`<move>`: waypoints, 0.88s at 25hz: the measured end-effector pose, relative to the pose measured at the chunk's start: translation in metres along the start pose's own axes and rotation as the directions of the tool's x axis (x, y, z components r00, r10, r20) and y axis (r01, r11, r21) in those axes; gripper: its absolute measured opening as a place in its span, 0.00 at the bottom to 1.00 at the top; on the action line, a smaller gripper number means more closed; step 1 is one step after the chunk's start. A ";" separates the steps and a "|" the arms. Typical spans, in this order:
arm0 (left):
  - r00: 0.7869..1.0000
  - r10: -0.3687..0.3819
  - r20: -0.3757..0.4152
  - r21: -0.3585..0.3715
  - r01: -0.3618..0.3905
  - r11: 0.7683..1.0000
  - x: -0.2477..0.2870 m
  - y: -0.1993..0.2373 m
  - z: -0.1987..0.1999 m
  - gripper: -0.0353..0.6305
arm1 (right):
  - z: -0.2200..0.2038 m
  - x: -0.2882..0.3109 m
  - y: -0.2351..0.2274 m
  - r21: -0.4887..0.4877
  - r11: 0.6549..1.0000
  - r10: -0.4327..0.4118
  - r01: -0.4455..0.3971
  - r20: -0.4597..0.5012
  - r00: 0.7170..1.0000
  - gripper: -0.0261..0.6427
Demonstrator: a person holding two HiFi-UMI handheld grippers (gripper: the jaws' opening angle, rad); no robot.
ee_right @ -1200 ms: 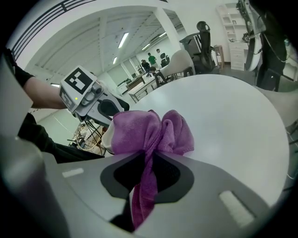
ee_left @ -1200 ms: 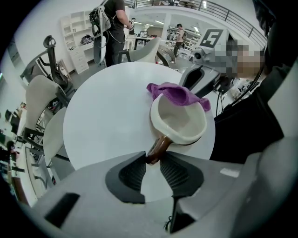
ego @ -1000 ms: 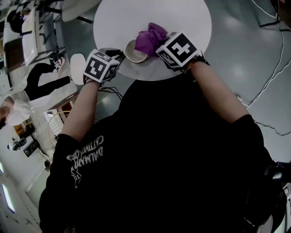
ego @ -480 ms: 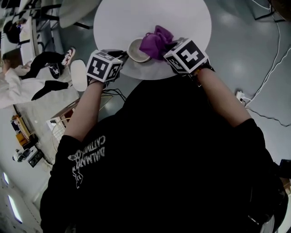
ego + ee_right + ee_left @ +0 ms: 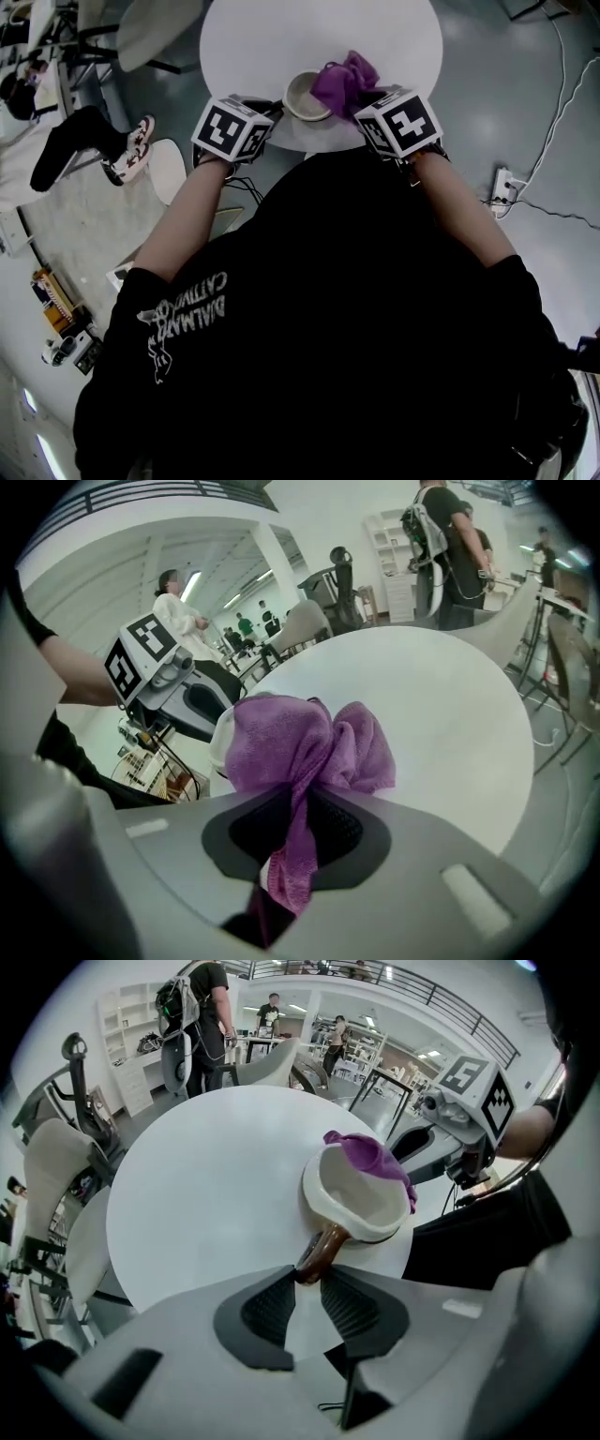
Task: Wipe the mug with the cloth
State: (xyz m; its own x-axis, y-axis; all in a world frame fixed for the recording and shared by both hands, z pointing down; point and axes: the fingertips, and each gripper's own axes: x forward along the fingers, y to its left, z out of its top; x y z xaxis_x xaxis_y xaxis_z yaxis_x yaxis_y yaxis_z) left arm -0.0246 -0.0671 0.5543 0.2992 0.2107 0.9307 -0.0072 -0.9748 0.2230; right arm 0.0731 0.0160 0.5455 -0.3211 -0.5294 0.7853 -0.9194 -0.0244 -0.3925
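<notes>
The jaws of my left gripper (image 5: 307, 1277) have just been closing and pinch the mug (image 5: 356, 1199) by its brown handle (image 5: 323, 1246), steadying it, tilted, at the table's (image 5: 206, 1176) near edge. My right gripper (image 5: 298, 799) clamps the cloth (image 5: 300, 738) tight, bunched against the rim for wiping.

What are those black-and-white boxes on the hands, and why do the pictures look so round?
There is no robot here. A person holds a grabbing tool, a pair of tongs, in each hand; the checkered cubes are parts of those tools. One picture comes from a camera on the person's head, looking down. The other two come from wide cameras riding on the tools, which bend everything round. At the near edge of the white table is a cream mug. The left tongs have just been closing on the mug's brown handle, which sits between their tips. The right tongs pinch a purple cloth, bunched against the mug's rim.
</notes>
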 end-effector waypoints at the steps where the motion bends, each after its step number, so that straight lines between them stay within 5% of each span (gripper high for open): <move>1: 1.000 -0.008 -0.004 0.008 0.008 1.000 -0.004 -0.001 -0.002 0.18 | 0.003 -0.001 0.002 0.029 0.999 -0.023 0.022 0.023 0.999 0.13; 9: 1.000 0.021 -0.003 0.008 -0.021 1.000 -0.007 0.001 0.000 0.17 | 0.003 -0.005 0.000 0.391 0.917 -0.174 0.081 0.210 0.962 0.12; 17: 0.998 0.046 0.038 -0.061 -0.043 0.997 -0.006 -0.002 0.000 0.17 | -0.014 -0.013 0.014 0.494 0.851 -0.346 0.178 0.273 0.898 0.12; 22: 0.995 0.062 0.075 -0.099 -0.055 0.994 -0.004 0.001 0.003 0.17 | -0.023 -0.012 0.024 0.630 0.771 -0.360 0.087 0.320 0.876 0.12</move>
State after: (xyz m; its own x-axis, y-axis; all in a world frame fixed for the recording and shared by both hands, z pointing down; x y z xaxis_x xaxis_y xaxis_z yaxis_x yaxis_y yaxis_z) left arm -0.0225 -0.0695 0.5497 0.3692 0.1435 0.9182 -0.1178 -0.9728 0.1994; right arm 0.0494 0.0413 0.5377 0.1222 -0.7264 0.6764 -0.5941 -0.5994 -0.5364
